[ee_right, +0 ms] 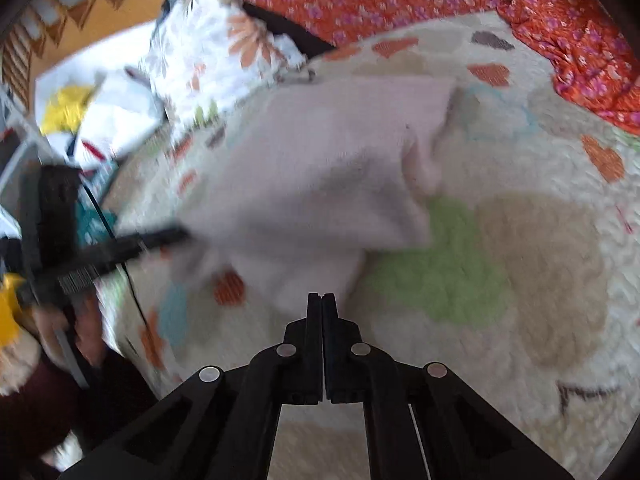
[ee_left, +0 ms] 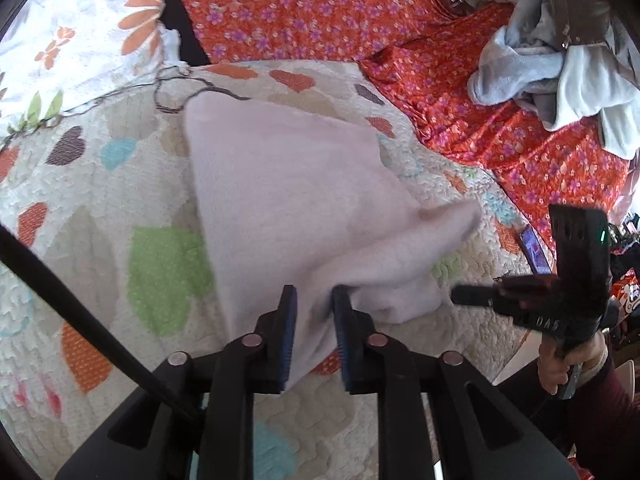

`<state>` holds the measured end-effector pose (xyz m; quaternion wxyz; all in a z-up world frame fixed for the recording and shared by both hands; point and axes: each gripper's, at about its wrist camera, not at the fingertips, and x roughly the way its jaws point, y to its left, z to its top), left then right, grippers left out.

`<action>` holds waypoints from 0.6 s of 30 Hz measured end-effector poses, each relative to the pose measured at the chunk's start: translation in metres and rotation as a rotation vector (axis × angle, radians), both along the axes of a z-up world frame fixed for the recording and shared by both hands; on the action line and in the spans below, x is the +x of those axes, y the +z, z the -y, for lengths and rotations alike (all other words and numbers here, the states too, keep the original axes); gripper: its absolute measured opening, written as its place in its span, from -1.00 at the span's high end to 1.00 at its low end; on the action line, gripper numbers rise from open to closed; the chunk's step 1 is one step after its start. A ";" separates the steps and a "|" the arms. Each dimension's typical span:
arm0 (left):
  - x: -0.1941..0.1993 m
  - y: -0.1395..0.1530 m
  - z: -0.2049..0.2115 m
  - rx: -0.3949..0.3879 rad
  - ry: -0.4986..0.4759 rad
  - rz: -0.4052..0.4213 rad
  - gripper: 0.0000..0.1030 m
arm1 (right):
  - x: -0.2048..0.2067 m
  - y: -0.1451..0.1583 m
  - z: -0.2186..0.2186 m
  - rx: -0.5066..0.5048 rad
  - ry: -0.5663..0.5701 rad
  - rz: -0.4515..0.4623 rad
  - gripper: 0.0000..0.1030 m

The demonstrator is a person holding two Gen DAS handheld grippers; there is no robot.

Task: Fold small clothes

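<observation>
The left gripper (ee_left: 314, 308) has its fingers partly closed on a near corner of the pale pink cloth (ee_left: 288, 200). The right gripper (ee_right: 322, 304), fingers pressed together, apparently pinches its neighbouring edge. The cloth stretches away from both across the heart-patterned quilt (ee_left: 80, 184), with orange floral fabric (ee_left: 320, 8) beyond.

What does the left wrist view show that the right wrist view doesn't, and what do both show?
Only the left wrist view shows the grey-blue clothes pile on the orange floral sheet, and the left claw gripping the pale pink cloth. Only the right wrist view shows the right claw shut with nothing in it, and a yellow item off the bed. Both show the pink cloth on the heart-patterned quilt.
</observation>
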<state>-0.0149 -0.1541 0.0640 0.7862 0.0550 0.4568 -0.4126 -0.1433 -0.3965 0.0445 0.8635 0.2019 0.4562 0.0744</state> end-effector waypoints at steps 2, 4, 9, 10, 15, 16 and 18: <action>0.005 0.001 -0.012 -0.007 0.035 -0.002 0.58 | -0.007 -0.006 0.002 -0.027 0.005 -0.027 0.98; 0.011 0.000 -0.021 0.002 0.077 0.004 0.52 | -0.014 -0.003 0.013 -0.027 -0.054 0.000 0.96; 0.029 -0.007 -0.041 -0.023 0.164 -0.047 0.22 | -0.020 0.020 0.037 0.011 -0.183 0.123 -0.04; 0.032 -0.008 -0.045 -0.030 0.183 -0.060 0.20 | -0.018 0.025 0.038 0.024 -0.202 0.155 -0.23; 0.036 -0.013 -0.048 -0.043 0.221 -0.081 0.00 | 0.009 0.018 0.030 0.080 -0.197 0.116 0.09; 0.037 -0.014 -0.047 -0.043 0.227 -0.086 0.00 | 0.018 0.011 0.026 0.101 -0.174 0.071 0.88; 0.038 -0.017 -0.044 -0.035 0.232 -0.093 -0.01 | 0.025 -0.006 0.013 0.070 -0.118 -0.044 0.97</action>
